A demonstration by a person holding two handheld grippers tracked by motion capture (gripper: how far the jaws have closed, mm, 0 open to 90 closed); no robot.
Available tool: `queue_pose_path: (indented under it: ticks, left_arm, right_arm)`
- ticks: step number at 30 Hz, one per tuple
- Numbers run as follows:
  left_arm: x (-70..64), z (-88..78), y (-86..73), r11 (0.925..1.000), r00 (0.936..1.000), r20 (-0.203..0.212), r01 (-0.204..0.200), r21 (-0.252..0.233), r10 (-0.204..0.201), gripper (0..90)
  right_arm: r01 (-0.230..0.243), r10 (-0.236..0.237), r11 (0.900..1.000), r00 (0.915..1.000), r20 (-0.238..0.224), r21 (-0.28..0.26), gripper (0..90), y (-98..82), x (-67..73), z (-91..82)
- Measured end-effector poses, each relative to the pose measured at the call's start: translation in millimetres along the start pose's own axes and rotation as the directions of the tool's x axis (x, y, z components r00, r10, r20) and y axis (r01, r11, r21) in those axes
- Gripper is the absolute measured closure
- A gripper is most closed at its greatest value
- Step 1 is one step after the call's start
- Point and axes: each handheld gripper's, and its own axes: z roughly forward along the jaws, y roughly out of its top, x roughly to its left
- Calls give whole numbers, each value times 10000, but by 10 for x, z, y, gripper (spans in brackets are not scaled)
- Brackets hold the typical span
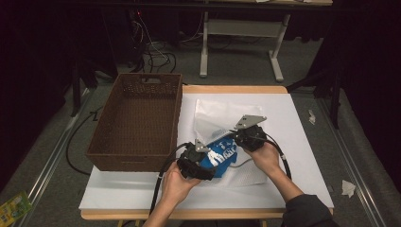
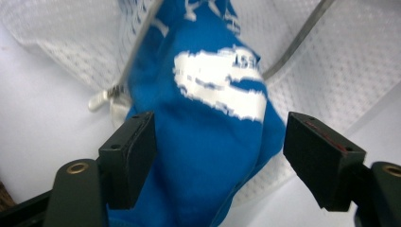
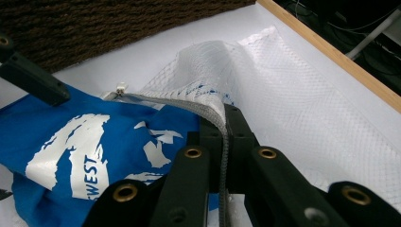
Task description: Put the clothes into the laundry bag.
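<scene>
My left gripper (image 2: 215, 156): jaws wide, straddling the blue printed garment (image 2: 208, 142) without pressing it. That garment lies near-centre on the white table (image 1: 302, 156), half inside the white mesh laundry bag (image 3: 302, 109). My right gripper (image 3: 226, 127): clamped on the bag's zipper edge. Brown wicker basket (image 1: 137, 123) stands far left.

The high view looks down on the whole worktop (image 1: 293, 142); both gripper views sit close, sharing the blue garment (image 2: 208, 156).
</scene>
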Motion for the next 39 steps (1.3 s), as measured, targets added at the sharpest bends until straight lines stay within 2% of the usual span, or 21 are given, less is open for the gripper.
queue_pose_path:
  ticks: [2, 4, 8, 17, 22, 29, 31, 39]
  left_arm:
    - [1, 21, -38, 9999, 10000, 59, -24, 99, 23, 274]
    - [-6, 51, -70, 9994, 9996, -220, -177, 285, 183, 277]
    - [-15, 98, -114, 9988, 9992, -298, -267, 411, 279, 278]
    - [-37, 216, -132, 9961, 9982, -434, -390, 787, 425, 316]
    - [-27, 312, -142, 9890, 9964, -637, -465, 1404, 559, 444]
    - [-13, 327, -143, 9897, 9981, -393, -427, 1366, 485, 634]
    - [25, 324, -147, 9916, 9993, -218, -257, 1268, 287, 697]
    - [47, 280, -147, 9937, 9999, 13, -136, 1115, 135, 765]
  right_arm:
    - [4, -4, 10000, 10000, 37, 8, 895, 5, 4, -3]
    - [19, -19, 10000, 10000, 29, 40, 895, 7, 4, -1]
    - [-18, 18, 10000, 10000, 30, 1, 895, 9, 12, 14]
    - [-15, 16, 10000, 10000, -47, 66, 895, 4, 6, 22]
    - [16, -16, 10000, 10000, -41, 33, 895, 8, 16, 25]
    - [-39, 39, 10000, 10000, -34, -25, 895, 4, 12, 16]
    - [-28, 28, 10000, 10000, -56, 40, 894, 4, 12, 18]
    - [30, -30, 10000, 10000, -62, -33, 895, 3, 7, 14]
